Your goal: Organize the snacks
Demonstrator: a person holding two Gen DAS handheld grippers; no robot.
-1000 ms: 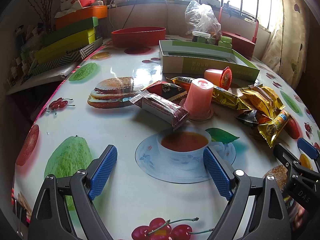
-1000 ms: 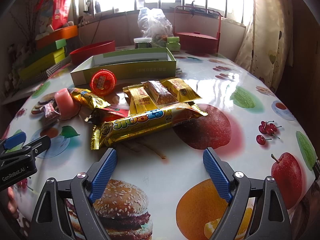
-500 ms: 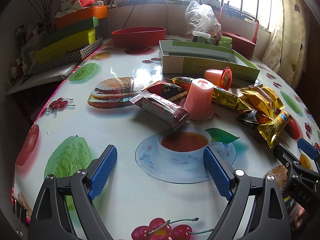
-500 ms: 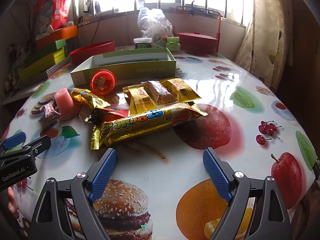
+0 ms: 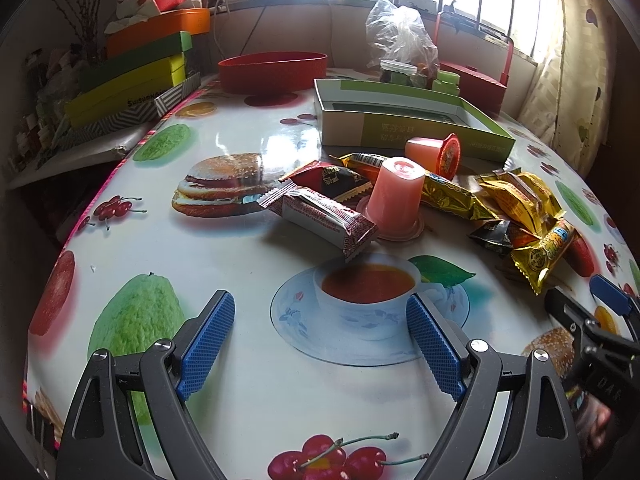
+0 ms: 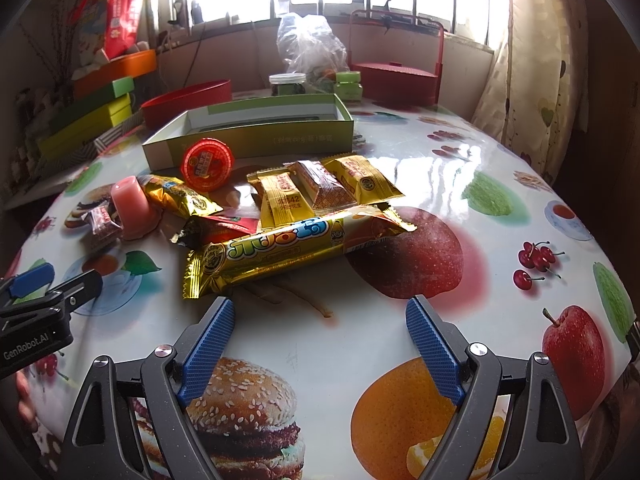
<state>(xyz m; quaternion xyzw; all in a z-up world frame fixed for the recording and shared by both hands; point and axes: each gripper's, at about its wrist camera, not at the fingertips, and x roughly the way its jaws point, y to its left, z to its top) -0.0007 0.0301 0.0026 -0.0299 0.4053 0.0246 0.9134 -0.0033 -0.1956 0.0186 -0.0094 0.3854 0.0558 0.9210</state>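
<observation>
A pile of snacks lies mid-table before an open green box (image 5: 416,130) (image 6: 256,136). It holds a red-and-white bar (image 5: 320,216), an upturned pink jelly cup (image 5: 394,196) (image 6: 130,204), a jelly cup on its side with a red lid (image 5: 434,154) (image 6: 207,164), several gold packets (image 5: 516,198) (image 6: 316,188) and a long gold bar (image 6: 288,246). My left gripper (image 5: 320,344) stands open short of the red-and-white bar, nothing between its fingers. My right gripper (image 6: 320,344) is open too, just short of the long gold bar.
The table wears a fruit-and-burger print cloth (image 5: 224,264). A red bowl (image 5: 274,72), stacked coloured boxes (image 5: 132,80), a plastic bag (image 6: 312,52), jars and a red basket (image 6: 396,76) crowd the far edge. A curtain (image 6: 532,80) hangs at the right.
</observation>
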